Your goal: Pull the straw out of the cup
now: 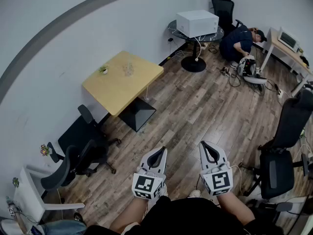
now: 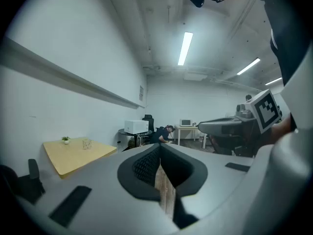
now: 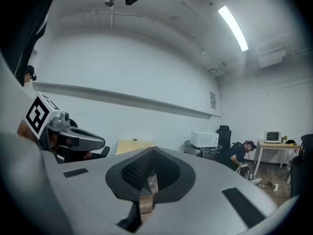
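Note:
A clear cup [image 1: 128,69] stands on the yellow table [image 1: 117,89] beside a small potted plant [image 1: 103,70]; I cannot make out a straw at this distance. Both grippers are held level, far from the table, over the wood floor. My left gripper [image 1: 159,152] is shut with nothing between its pads. My right gripper [image 1: 207,146] is also shut and empty. In the left gripper view the cup [image 2: 87,143] and table [image 2: 73,154] lie far off to the left of the closed left gripper [image 2: 160,149]. The right gripper view shows the shut right gripper [image 3: 152,151] with the table [image 3: 132,145] behind it.
Black office chairs [image 1: 78,158] stand left of me, and another chair [image 1: 283,151] at the right. A white microwave [image 1: 197,22] sits on a round glass table. A person [image 1: 239,42] crouches at the back beside a desk [image 1: 288,48]. Cables lie on the floor there.

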Action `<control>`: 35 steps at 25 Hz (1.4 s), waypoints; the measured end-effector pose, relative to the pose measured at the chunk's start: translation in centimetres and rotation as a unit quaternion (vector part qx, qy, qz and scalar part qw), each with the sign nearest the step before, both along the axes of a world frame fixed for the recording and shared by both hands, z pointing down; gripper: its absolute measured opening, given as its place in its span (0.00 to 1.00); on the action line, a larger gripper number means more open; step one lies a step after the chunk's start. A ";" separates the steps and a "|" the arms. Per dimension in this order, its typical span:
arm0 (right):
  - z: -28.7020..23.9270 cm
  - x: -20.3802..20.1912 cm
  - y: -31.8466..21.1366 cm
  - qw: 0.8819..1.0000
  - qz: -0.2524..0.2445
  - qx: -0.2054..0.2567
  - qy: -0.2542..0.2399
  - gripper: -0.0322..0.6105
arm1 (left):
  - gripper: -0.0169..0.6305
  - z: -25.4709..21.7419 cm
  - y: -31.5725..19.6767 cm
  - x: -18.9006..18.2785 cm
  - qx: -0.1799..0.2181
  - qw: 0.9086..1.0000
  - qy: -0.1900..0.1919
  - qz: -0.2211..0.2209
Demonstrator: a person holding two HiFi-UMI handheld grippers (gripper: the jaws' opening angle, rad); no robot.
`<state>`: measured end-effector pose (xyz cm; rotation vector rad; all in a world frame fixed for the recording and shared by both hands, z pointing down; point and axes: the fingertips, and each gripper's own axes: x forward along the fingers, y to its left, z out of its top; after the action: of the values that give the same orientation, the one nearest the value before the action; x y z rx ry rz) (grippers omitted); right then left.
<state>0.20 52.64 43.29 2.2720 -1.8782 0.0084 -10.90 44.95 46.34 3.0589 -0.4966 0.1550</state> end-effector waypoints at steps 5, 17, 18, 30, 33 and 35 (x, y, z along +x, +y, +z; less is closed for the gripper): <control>0.3 -1.1 -1.4 1.000 -0.001 0.000 -0.002 0.08 | 0.06 0.2 -1.4 -0.9 0.002 1.000 0.000 0.002; -0.5 -2.8 -5.0 0.999 -0.014 0.043 -0.017 0.08 | 0.06 1.2 -4.9 -2.5 -0.005 1.000 -0.014 0.010; -0.7 -3.0 -5.3 0.999 -0.012 0.049 -0.017 0.08 | 0.06 1.1 -5.4 -2.7 -0.006 1.000 -0.013 0.009; -0.3 -6.4 -12.3 0.998 -0.018 0.056 -0.003 0.08 | 0.06 3.0 -12.5 -6.6 -0.036 0.999 -0.010 0.002; 0.0 -7.1 -13.8 0.999 -0.016 0.050 0.003 0.08 | 0.06 3.0 -13.6 -7.2 -0.026 1.000 -0.012 0.011; 0.0 -7.2 -14.8 0.999 -0.016 0.049 0.002 0.08 | 0.06 2.8 -14.1 -7.0 -0.017 1.000 -0.012 0.021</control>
<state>-7.04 37.85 43.30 2.3031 -1.9538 -0.0946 -17.94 30.86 49.14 3.0380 -0.4276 0.2002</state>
